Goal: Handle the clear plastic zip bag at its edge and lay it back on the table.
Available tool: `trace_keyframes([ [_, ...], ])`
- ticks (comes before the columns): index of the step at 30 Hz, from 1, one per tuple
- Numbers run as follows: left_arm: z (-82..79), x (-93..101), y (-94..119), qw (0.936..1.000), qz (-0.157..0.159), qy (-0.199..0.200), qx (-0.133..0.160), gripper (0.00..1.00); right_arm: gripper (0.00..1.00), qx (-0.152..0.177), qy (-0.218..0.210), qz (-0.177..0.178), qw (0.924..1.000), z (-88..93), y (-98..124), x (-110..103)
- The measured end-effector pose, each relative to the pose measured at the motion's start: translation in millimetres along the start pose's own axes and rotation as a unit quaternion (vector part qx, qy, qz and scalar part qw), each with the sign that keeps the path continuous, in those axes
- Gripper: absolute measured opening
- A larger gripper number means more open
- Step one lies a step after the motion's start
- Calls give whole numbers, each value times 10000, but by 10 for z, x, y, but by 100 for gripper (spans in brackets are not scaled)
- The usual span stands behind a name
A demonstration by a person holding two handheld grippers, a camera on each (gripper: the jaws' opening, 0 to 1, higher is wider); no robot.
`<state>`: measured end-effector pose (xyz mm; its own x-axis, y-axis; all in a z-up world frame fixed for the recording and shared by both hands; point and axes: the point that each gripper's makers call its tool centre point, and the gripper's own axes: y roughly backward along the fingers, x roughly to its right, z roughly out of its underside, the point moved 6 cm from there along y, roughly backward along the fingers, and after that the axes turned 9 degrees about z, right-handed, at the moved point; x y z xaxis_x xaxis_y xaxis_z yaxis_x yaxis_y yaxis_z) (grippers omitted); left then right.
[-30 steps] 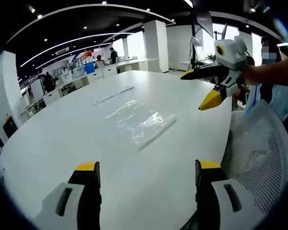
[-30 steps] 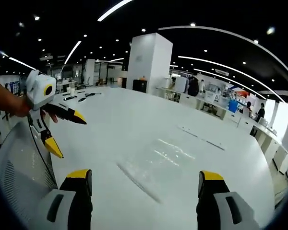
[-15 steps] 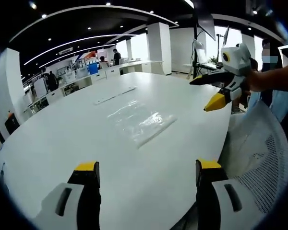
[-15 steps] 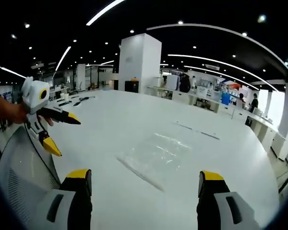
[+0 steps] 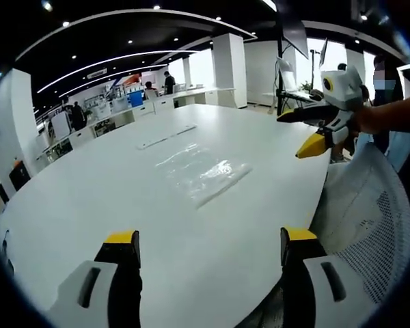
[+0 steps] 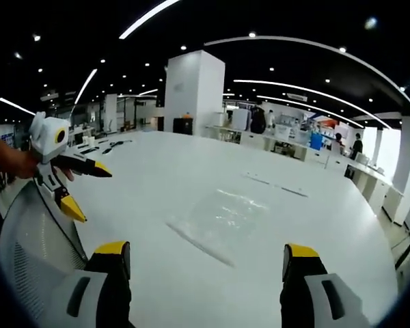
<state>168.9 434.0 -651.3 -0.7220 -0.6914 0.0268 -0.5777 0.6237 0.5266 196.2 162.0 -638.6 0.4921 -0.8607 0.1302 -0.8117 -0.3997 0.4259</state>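
Mesh chair beside table (bag flat)

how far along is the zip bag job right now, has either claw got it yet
Nothing looks done yet. The clear zip bag lies flat on the white table, untouched. The left claw and right claw are both open and empty, held above the table's near edge and short of the bag. Still to do: reach in, grip the bag at its edge, lift it, then lay it back down.

Clear bag on white table; tongs yellow-tipped, black; chair white mesh.
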Motion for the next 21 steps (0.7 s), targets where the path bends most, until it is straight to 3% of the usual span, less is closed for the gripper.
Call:
trace_keyframes([
  [21, 76, -54, 26, 10000, -11, 37, -32, 82, 92, -15, -126, 24, 9999, 38, 41, -25],
])
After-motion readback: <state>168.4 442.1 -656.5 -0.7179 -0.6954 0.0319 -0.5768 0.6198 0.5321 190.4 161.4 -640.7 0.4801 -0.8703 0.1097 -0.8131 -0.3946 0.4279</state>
